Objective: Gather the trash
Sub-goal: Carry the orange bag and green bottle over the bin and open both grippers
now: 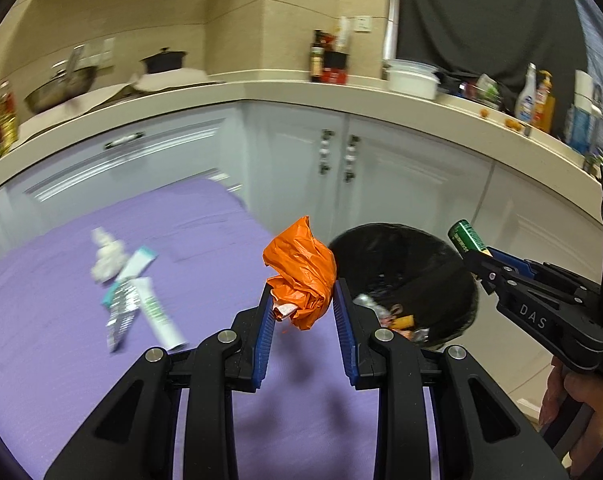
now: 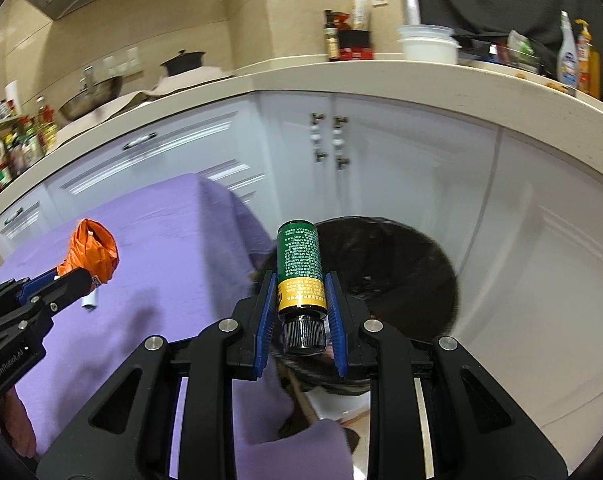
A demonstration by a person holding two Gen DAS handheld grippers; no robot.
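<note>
- The left gripper (image 1: 301,300) is clamped on a crumpled orange plastic bag (image 1: 301,272); its blue pads press the bag from both sides, and most of the bag bulges up past the fingertips.
- The right gripper (image 2: 301,296) is closed on a green-and-yellow bottle (image 2: 300,268), pinched at its yellow band — the black cap points back toward the camera and the green end sticks out forward.
- The black-lined trash bin (image 1: 405,280) stands on the floor just beside the edge of the purple-covered table (image 1: 61,340). In the left wrist view the orange bag hangs at the table's edge, just left of the bin's rim; in the right wrist view the bottle sits in front of the bin's opening (image 2: 381,272).
- Count: two grippers, each holding one item; one bin, with several scraps already lying inside.
- On the purple cloth lie one white crumpled tissue (image 1: 107,258) and what look like three tubes or wrappers (image 1: 141,304) in a loose pile — blurred, so the count is uncertain.
</note>
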